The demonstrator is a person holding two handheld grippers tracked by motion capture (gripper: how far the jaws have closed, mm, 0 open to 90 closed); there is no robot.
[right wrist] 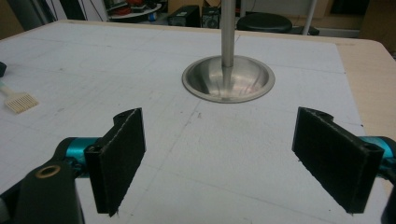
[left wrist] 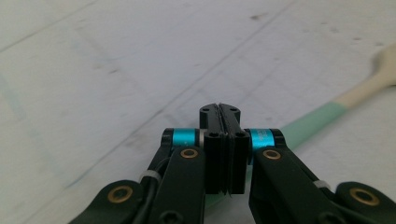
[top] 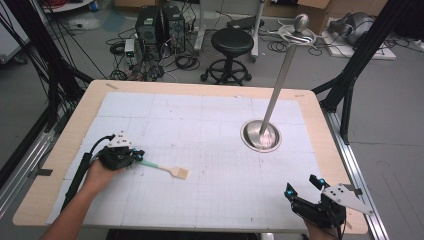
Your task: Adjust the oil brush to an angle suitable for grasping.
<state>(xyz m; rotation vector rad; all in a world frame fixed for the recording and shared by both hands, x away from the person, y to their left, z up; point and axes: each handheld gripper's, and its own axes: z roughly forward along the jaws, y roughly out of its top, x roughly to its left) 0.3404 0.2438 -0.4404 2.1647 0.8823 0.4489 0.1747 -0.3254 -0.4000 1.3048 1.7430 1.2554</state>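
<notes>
The left hand-held gripper (top: 134, 156) is seen at the left of the high view, low on the surface (top: 210, 200), with its jaws pressed together. In the left gripper view the green end of a brush (top: 165, 168) passes under and behind the closed pads (left wrist: 210, 154); whether the handle is actually clamped between them cannot be told, since the pads meet with no visible gap. The brush lies flat, its mint-green handle at the gripper and its pale bristle end pointing toward the centre of the frame.

The right hand-held gripper (top: 304, 186) is held at the lower right of the high view, jaws spread wide and empty, well apart from the brush.

Farther out, right of centre, a metal stand (top: 261, 135) with a round dished base and a tall, leaning pole rises toward the top of the frame.

The work is judged to be at an early stage: the brush has been reached but not lifted, and any carrying or hanging remains to be done.
</notes>
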